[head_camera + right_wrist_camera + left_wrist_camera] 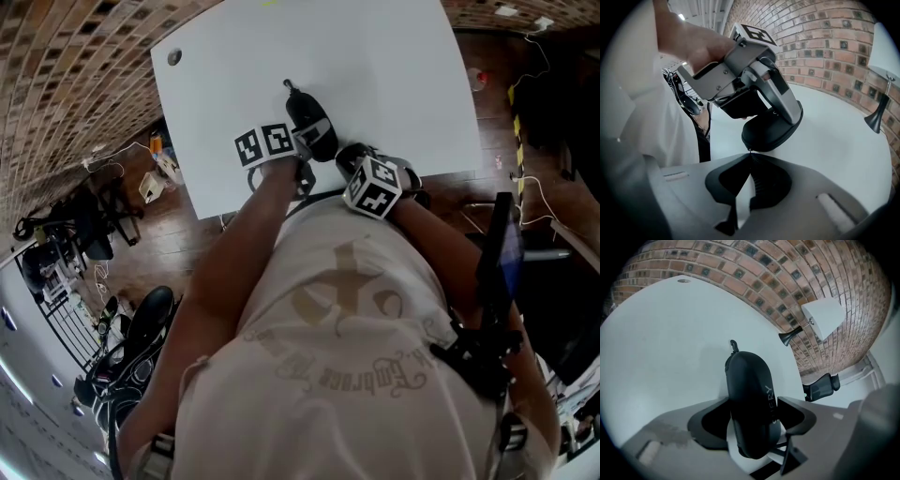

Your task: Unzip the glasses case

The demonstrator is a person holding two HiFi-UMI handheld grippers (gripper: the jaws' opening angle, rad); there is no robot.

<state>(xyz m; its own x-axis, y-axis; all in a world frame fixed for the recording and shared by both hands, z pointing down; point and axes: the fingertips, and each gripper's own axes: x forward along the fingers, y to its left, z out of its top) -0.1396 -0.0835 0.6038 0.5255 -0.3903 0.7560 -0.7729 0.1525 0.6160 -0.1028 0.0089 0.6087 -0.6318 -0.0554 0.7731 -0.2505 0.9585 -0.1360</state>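
Observation:
A black oval glasses case lies on the white table near its front edge. My left gripper straddles the case's near half, one jaw pressed on each side, and its far end carries a small loop. Right of it, my right gripper points at the case's near end. Its jaws meet at the tip, pinched on the small zipper pull that sticks out of the case's rim. In the right gripper view the left gripper's grey finger rests on the case.
A round cable hole sits at the table's far left corner. A white lamp stands at the table's right side before a brick wall. A dark chair is beyond the table edge. The person's body fills the near side.

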